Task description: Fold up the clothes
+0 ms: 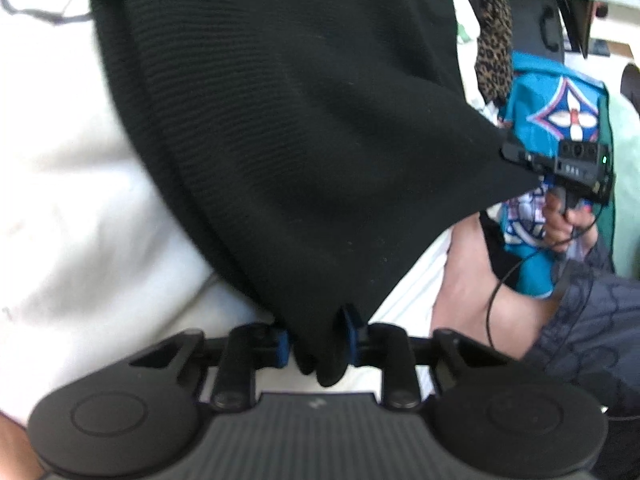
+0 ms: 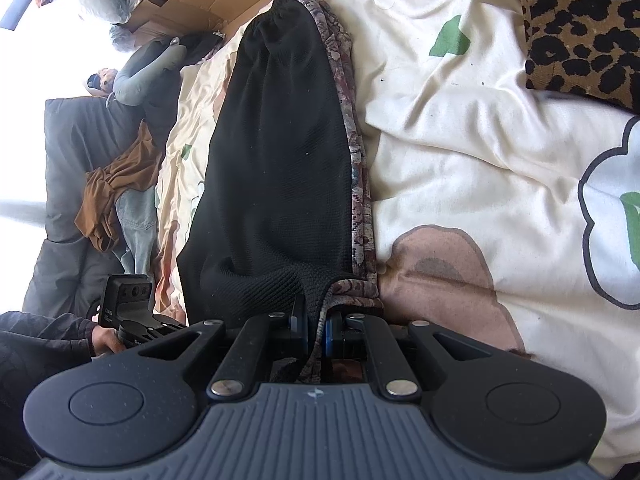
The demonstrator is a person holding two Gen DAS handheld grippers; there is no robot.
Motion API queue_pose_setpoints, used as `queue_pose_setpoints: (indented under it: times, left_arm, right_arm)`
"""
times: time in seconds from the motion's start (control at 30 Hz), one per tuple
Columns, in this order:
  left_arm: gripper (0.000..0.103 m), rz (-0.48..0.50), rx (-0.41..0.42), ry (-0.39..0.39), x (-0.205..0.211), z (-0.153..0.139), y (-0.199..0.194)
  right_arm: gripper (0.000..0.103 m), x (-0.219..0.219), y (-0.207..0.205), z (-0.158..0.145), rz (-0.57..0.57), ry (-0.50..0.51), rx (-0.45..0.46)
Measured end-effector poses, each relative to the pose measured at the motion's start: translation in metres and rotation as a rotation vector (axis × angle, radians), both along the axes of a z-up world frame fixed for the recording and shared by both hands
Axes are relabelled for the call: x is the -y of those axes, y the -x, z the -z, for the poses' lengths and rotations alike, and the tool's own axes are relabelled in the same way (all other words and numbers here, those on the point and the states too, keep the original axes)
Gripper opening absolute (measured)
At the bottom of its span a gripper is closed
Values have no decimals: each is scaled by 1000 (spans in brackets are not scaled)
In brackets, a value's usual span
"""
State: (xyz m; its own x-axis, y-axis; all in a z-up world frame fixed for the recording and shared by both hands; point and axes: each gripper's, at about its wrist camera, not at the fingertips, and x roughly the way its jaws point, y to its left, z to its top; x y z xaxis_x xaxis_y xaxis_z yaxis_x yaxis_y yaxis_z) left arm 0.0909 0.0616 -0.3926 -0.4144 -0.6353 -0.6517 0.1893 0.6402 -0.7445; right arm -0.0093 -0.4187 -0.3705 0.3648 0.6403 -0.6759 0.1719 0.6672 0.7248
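Two hand-held grippers (image 1: pixel 318 340) (image 2: pixel 316 334), one black garment (image 1: pixel 304 152)

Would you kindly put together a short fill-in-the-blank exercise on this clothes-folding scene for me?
1. The garment pinched in the left gripper is ___ in colour.
2. The right gripper is shut on the garment's edge, where a ___ patterned lining shows.
3. The pillow at the top right of the right wrist view has a ___ print.
4. The garment lies on a cream ___ with green and pink shapes.

Missing words: black; floral; leopard; bedsheet
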Motion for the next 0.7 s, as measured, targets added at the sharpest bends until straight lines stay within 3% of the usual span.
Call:
queue_pose_setpoints:
  times: [0.13,0.27,0.37,0.53,0.7]
  left_arm:
    - [6,-27,-30,16,-5,7,-2]
    - [4,-35,-33,68,-5,-8,-15]
    - [4,1,29,90,-7,-26,-29]
    - [4,-89,84,145,-24,-52,-63]
    - [4,-80,165,165,-28,-74,-88]
  right_arm:
    - [6,1,0,0,-1,-3,0]
    - [6,0,1,-3,-9,-10,2]
    - [6,-1,0,-6,-20,-15,6]
    - [6,-4,-1,-13,-25,-25,27]
    - [6,-6,-5,-21,-29,-30,48]
